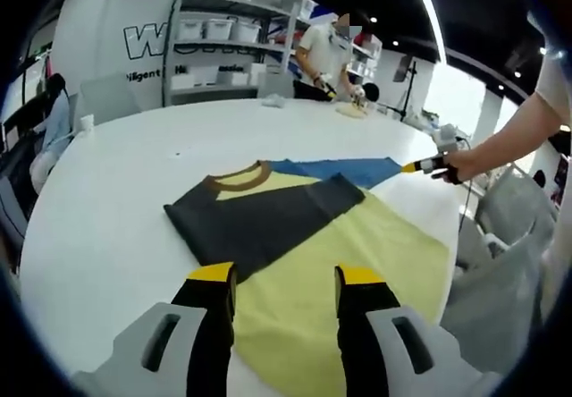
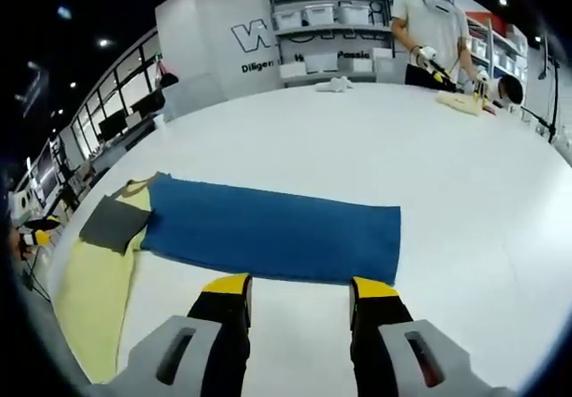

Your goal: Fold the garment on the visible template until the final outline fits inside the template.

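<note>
Left gripper view: the garment [image 1: 357,263], a pale yellow T-shirt with a brown collar and one dark grey sleeve already folded across its chest, lies flat on the white counter [image 1: 107,200]. The blue template [image 1: 344,170] lies under the shirt's collar end and runs out past the shoulder farthest from the grey sleeve. The left hand-held gripper [image 1: 284,281] hovers just above the shirt's body, jaws wide and empty. The right hand-held gripper [image 1: 413,167], carried by a person's hand [image 1: 458,164], reaches the template's far end; its jaw state cannot be told in this view.

Right gripper view: the right hand-held gripper [image 2: 299,290] stands with jaws wide and empty, just short of the template's [image 2: 277,227] long edge; the garment [image 2: 94,281] overlaps the template's far short end.

By judgement, the garment is light, limp knit cloth: it sags, drags and wrinkles, and offers no stiffness. Pinching a hem corner or the free shoulder edge, both layers together, probably suits best. The template looks equally thin and may shift if the shirt is dragged.
</note>
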The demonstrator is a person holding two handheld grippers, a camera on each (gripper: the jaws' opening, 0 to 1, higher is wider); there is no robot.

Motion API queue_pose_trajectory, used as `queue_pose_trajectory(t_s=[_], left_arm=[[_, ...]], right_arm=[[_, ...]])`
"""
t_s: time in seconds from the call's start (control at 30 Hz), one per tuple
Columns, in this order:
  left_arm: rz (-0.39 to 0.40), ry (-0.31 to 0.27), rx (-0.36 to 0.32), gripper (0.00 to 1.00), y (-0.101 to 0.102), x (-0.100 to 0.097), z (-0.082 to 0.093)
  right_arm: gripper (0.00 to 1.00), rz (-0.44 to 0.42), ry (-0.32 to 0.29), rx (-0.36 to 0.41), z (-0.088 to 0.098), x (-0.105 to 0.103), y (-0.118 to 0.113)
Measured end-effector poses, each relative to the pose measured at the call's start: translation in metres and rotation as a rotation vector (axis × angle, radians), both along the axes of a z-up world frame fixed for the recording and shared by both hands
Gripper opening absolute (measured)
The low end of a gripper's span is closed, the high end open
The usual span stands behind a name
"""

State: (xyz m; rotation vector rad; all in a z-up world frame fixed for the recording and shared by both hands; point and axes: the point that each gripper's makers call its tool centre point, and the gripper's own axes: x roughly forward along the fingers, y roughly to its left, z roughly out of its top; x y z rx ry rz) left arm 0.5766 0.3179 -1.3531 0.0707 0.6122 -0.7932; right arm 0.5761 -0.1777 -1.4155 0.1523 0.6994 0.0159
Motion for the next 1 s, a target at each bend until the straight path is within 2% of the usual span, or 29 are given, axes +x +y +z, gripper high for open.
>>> queue_pose_trajectory(t_s=[0.27, 0.43, 0.57, 0.73, 1.0], left_arm=[[-0.021, -0.01, 0.015, 0.42, -0.003, -0.004, 0.001], [-0.045, -0.002, 0.02, 0.42, -0.008, -0.009, -0.002], [-0.087, 0.0, 0.02, 0.41, -0.016, -0.015, -0.002], [-0.111, 0.005, 0.024, 0.41, -0.022, -0.017, -0.004], [-0.138, 0.015, 0.025, 0.4, -0.027, -0.021, -0.005]], right_arm=[[0.37, -0.092, 0.025, -0.003, -0.008, -0.001, -0.029], [0.36, -0.115, 0.053, -0.005, -0.015, -0.003, -0.04], [0.33, -0.134, 0.045, -0.006, -0.016, 0.0, -0.047], [0.31, -0.126, 0.047, -0.01, -0.016, 0.002, -0.049], [0.17, -0.095, 0.067, -0.065, -0.019, 0.003, -0.053]])
